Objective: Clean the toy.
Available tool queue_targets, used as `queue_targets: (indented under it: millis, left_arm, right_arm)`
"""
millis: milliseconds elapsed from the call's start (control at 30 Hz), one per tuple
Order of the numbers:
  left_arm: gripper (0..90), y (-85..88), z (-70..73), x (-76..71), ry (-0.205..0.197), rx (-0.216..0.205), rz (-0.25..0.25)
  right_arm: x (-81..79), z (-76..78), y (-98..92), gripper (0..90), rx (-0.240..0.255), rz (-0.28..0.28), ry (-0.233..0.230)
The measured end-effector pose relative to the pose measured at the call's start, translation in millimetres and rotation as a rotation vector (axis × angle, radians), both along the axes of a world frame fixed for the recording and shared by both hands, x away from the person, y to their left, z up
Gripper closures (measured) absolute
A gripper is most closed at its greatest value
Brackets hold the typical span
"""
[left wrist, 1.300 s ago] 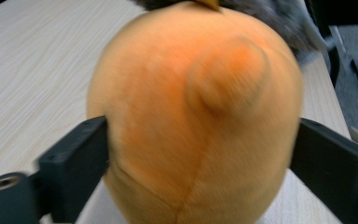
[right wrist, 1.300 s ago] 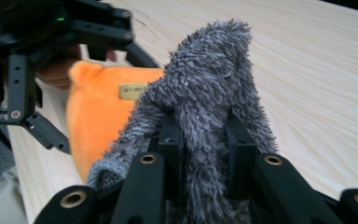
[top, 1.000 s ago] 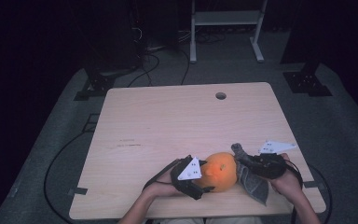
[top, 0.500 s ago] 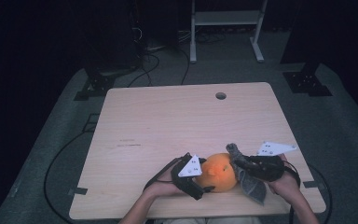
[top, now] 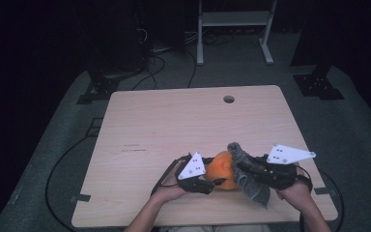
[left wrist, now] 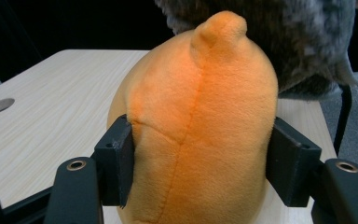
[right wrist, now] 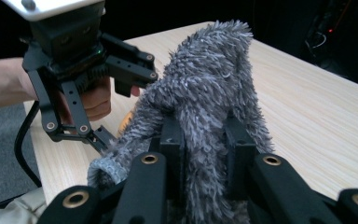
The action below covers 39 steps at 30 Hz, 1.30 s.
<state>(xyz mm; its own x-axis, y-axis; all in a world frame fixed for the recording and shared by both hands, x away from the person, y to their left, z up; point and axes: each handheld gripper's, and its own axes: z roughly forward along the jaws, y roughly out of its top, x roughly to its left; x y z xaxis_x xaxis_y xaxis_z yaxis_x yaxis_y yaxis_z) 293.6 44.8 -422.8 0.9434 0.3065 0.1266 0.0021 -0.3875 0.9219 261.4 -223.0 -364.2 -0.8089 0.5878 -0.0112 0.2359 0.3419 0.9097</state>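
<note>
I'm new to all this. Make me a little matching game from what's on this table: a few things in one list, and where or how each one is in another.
Things:
1. orange plush toy
2. grey fluffy cloth
3. round hole
4. table

States:
A. pinched in the right hand-held gripper
B. near the table's far edge
C. light wood
D. squeezed by the left hand-held gripper

Pairs: 1-D, 2-A, 3-B, 4-C

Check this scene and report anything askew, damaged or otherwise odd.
Nothing looks damaged or spilled. The left gripper has just closed its jaws on the orange plush toy, whose sides bulge between them. The right gripper pinches a shaggy grey cloth that drapes over the toy.
</note>
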Motion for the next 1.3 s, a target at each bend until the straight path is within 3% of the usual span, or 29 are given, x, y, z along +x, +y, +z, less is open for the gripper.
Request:
queue_targets:
  millis: [67,133,200,267,367,500,567,633,700,800,867,900,967,1033,1133,1200,1300]
  left_arm:
    - [34.2,3.2,-3.6,1.8,0.017,0.013,0.001]
    - [33.9,5.1,-8.1,4.7,0.036,0.037,0.003]
    - [32.3,7.1,-9.7,8.0,0.062,0.027,0.003]
    - [32.0,9.3,-8.0,9.8,0.074,0.001,0.013]
    - [32.0,9.8,-3.7,9.9,0.057,0.009,0.026]
    - [32.1,9.6,4.9,7.2,0.046,0.008,0.014]
    - [32.1,8.9,8.1,4.6,0.034,0.011,0.014]
    - [32.1,9.8,10.7,3.3,0.036,0.014,0.015]
    - [32.2,12.0,12.5,3.3,0.041,0.015,0.008]
    - [32.1,13.8,13.5,4.4,0.047,0.019,0.000]
    - [32.1,14.5,12.9,5.5,0.056,0.016,0.000]
    - [32.2,15.3,13.1,6.2,0.059,0.016,0.000]
    - [32.2,16.0,13.1,7.6,0.069,0.019,0.003]
    - [32.1,13.2,11.2,7.2,0.063,0.024,0.010]
    - [30.6,6.4,8.3,5.6,0.063,0.024,0.008]
    - [25.1,5.1,8.3,4.8,0.065,0.027,-0.001]
    - [15.9,14.8,9.9,8.9,0.113,-0.016,-0.045]
  right_arm:
    - [5.0,-7.4,3.1,73.0,-0.022,-0.006,0.012]
    - [13.4,-25.0,0.5,73.0,-0.051,-0.043,0.060]
    - [23.0,-48.8,-7.4,73.0,-0.057,-0.085,0.132]
    - [27.8,-56.0,-18.7,73.0,-0.041,-0.115,0.177]
    - [22.1,-40.5,-21.2,73.0,0.002,-0.106,0.134]
    - [7.6,-15.5,-1.9,73.0,0.034,-0.046,0.046]
    - [4.2,-11.2,6.3,73.0,0.042,-0.020,0.035]
    - [4.6,-12.8,10.9,73.1,0.024,-0.025,0.025]
    - [9.2,-19.9,7.9,73.1,0.031,-0.039,0.055]
    - [17.8,-37.8,4.4,73.0,0.010,-0.066,0.115]
    - [24.7,-49.1,1.3,72.9,0.028,-0.047,0.181]
    - [25.7,-49.8,0.4,72.9,0.030,-0.054,0.186]
    - [24.1,-44.9,-0.2,72.9,0.031,-0.062,0.166]
    - [17.1,-31.5,0.9,73.0,0.061,-0.061,0.110]
    - [9.1,-17.9,8.0,72.9,0.061,-0.044,0.045]
    - [7.6,-19.5,15.2,72.9,0.023,-0.044,0.038]
    - [12.2,-33.1,15.6,72.9,-0.015,-0.055,0.063]
